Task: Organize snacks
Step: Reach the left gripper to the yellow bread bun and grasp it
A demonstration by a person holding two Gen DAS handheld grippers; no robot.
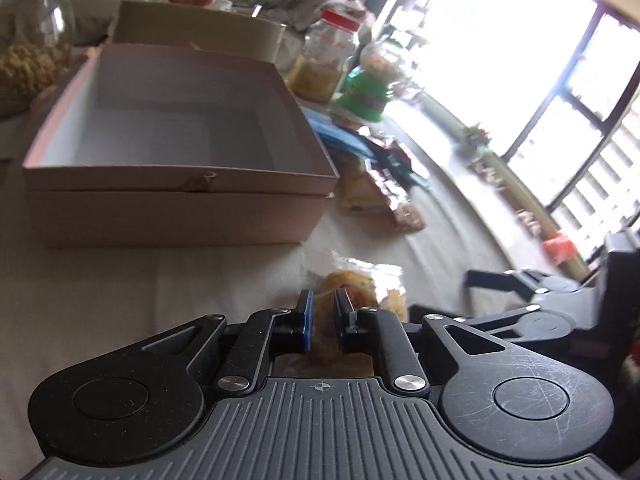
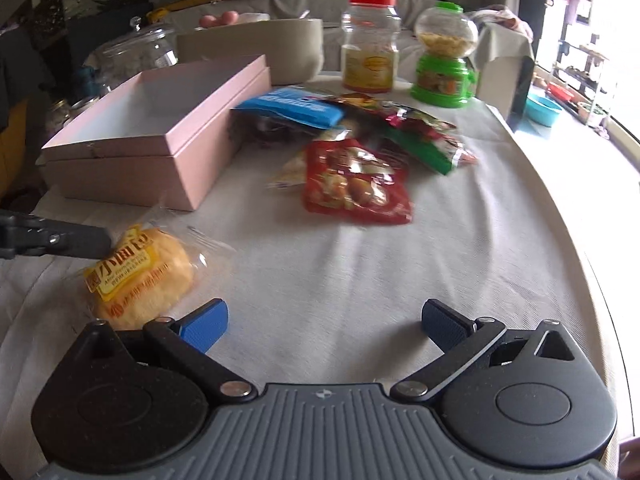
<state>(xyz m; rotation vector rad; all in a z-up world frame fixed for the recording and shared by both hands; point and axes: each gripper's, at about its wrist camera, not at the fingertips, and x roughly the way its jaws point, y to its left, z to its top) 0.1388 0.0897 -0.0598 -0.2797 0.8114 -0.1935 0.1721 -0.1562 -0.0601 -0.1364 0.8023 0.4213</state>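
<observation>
My left gripper (image 1: 323, 312) is shut on the wrapped yellow bread (image 1: 352, 286), which lies on the white tablecloth just in front of the open pink box (image 1: 180, 184). In the right wrist view the bread (image 2: 140, 276) lies at the left with the left gripper's finger (image 2: 72, 242) against its wrapper. My right gripper (image 2: 324, 320) is open and empty, low over the cloth to the right of the bread. The pink box (image 2: 160, 128) looks empty inside. A pile of snack packets lies right of it: a red one (image 2: 356, 184), a blue one (image 2: 292, 108), a green-edged one (image 2: 432, 140).
A red-lidded jar (image 2: 370, 48), a green candy dispenser (image 2: 444, 64), a beige container (image 2: 256, 48) and a glass jar (image 2: 136, 50) stand at the back. The table's curved edge (image 2: 560, 200) runs along the right. The right gripper's body (image 1: 560, 308) shows in the left wrist view.
</observation>
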